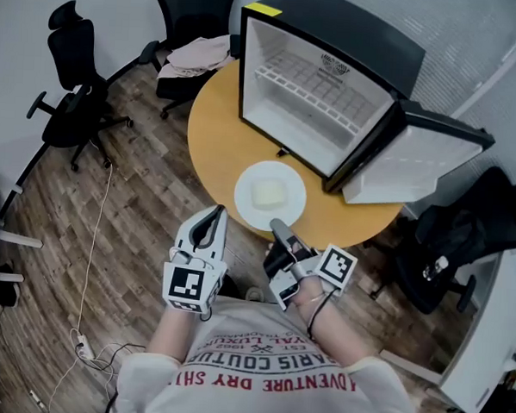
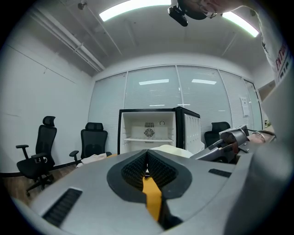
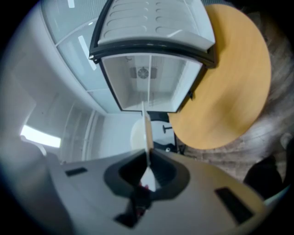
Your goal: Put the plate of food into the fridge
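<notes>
Head view: white plate (image 1: 292, 208) carrying a pale block of food (image 1: 269, 194) sits over the near edge of the round wooden table (image 1: 217, 130), at 6 o'clock from the open fridge (image 1: 370, 43). Fridge door (image 1: 416, 162) hangs out at 4 o'clock. Right gripper (image 1: 277, 225) meets the plate rim at 6 o'clock. Left gripper (image 1: 214, 212) is at the plate's 8 o'clock, just beside the rim and apart from it.

Right gripper view, rolled sideways: right gripper (image 3: 148, 158) is clenched on the plate (image 3: 146, 133), which shows as a thin edge-on line between the jaws. Only this view confirms the grip. Beyond it are the fridge (image 3: 147, 87) and the table (image 3: 229, 82).

Left gripper view: left gripper (image 2: 147, 159) has its jaws together, nothing between them. Food (image 2: 171, 149) shows past them, fridge (image 2: 148, 131) at 12 o'clock, right gripper (image 2: 229, 140) at 3 o'clock.

Whether the plate rests on the table: cannot tell.

Surroundings: office chairs (image 1: 74, 88) at 10 o'clock, one holding clothes (image 1: 197, 56); a cable (image 1: 95, 262) on the floor. Shelf and floor of the fridge are bare, and no object lies between plate and fridge.
</notes>
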`<state>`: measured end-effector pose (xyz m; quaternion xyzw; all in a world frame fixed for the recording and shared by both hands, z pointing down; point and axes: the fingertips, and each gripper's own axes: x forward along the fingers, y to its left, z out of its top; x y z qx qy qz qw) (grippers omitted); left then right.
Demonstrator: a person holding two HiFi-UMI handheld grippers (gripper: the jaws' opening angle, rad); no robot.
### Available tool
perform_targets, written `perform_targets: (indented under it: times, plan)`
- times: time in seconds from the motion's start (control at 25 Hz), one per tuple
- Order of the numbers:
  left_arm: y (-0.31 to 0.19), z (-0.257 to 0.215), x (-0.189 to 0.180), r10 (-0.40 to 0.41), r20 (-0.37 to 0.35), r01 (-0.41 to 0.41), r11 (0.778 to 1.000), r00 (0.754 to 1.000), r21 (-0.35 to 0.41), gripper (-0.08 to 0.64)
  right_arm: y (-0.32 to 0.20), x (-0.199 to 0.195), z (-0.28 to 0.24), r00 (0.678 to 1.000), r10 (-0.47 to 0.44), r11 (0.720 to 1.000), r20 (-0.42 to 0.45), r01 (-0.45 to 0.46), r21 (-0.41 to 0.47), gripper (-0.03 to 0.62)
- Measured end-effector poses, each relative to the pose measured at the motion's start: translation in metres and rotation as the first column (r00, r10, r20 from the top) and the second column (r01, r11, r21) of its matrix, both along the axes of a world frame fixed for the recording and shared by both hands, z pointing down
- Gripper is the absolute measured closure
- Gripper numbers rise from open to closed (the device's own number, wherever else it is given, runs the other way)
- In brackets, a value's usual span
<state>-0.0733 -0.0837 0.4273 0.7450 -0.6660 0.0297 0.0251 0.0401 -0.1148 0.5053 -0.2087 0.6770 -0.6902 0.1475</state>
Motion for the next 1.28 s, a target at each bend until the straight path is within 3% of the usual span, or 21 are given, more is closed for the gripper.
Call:
perform_targets:
  times: [0.28, 0.56, 0.84, 1.12, 1.28]
  plan:
    - [-0.071, 0.006, -0.015, 0.124, -0.004, -0.124, 0.992, 0.992, 0.0, 0.531, -0.05, -0.016, 0.006, 0.994, 0.108, 0.994, 0.01, -0.108, 0.0, 0.554]
    - [-0.157, 0.001, -0.046, 0.295, 0.017, -0.295, 0.955, 0.955, -0.004, 0.531, -0.105, -0.043, 0.004, 0.963, 0.269, 0.963, 0.002, -0.269, -0.009, 0.554]
    - [-0.221, -0.005, -0.057, 0.474, 0.025, -0.474, 0.88, 0.88, -0.011, 0.531, -0.153, -0.067, -0.002, 0.901, 0.433, 0.901, 0.011, -0.433, -0.017, 0.554]
    - [-0.261, -0.002, -0.066, 0.585, 0.024, -0.585, 0.811, 0.81, -0.017, 0.531, -0.183, -0.081, -0.005, 0.826, 0.562, 0.827, 0.031, -0.562, -0.016, 0.554]
    - [-0.274, -0.003, -0.065, 0.612, 0.009, -0.612, 0.79, 0.79, -0.015, 0.531, -0.19, -0.081, -0.006, 0.8, 0.6, 0.8, 0.024, -0.599, -0.018, 0.553]
